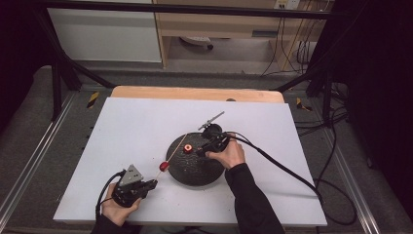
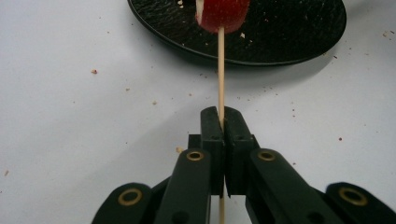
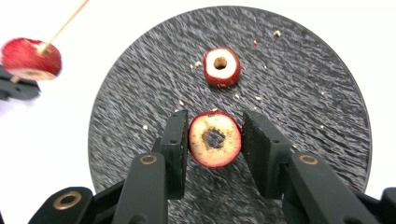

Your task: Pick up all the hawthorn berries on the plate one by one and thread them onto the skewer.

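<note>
My left gripper is shut on the lower end of a thin wooden skewer. The skewer points at the black round plate and carries a red fruit piece partway up. In the high view this gripper sits at the front left, and the skewer slants up over the plate. My right gripper is shut on a cored red fruit slice and holds it just above the plate. A second cored slice lies on the plate beyond it.
A white board covers the table and bears crumbs around the plate. A small metal tool lies behind the plate. A black cable trails from the right gripper across the board's right side. Wide bare board lies to the left and far side.
</note>
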Motion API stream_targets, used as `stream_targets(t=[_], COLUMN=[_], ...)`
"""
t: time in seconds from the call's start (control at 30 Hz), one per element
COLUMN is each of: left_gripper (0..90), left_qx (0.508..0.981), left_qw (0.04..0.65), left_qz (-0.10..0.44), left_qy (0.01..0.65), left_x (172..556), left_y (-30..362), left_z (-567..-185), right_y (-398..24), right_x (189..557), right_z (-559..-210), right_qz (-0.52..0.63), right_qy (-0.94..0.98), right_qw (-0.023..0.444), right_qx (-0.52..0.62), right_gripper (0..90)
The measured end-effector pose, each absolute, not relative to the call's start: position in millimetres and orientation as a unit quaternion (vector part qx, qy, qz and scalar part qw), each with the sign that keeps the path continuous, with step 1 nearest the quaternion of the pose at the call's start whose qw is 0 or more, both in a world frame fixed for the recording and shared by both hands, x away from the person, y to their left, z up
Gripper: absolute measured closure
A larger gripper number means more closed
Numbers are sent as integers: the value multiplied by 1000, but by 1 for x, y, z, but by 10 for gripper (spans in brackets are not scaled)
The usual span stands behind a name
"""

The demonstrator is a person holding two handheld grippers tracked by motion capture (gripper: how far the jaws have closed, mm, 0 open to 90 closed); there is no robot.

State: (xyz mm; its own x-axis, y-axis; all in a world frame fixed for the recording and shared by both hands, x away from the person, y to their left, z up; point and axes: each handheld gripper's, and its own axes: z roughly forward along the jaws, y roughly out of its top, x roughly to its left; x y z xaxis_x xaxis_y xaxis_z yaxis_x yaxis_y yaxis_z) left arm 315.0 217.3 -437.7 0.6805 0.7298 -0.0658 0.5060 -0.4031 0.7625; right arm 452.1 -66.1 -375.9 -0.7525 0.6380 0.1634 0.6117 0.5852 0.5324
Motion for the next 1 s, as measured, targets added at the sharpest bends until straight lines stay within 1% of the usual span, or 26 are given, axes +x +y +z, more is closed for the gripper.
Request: stream_targets(t=[0.5, 1.0], left_gripper=[881, 881], left_qx=[825, 823], left_qw=[399, 402], left_qz=[142, 143], left_qy=[374, 375], left_x=[315, 314], left_y=[217, 217], left_z=[-438, -437], right_y=[-80, -94], right_x=[432, 413], right_z=[-387, -398], right_qz=[412, 550], right_qy=[825, 713], right_qw=[23, 6], right_qx=[386, 434], right_gripper=[628, 628])
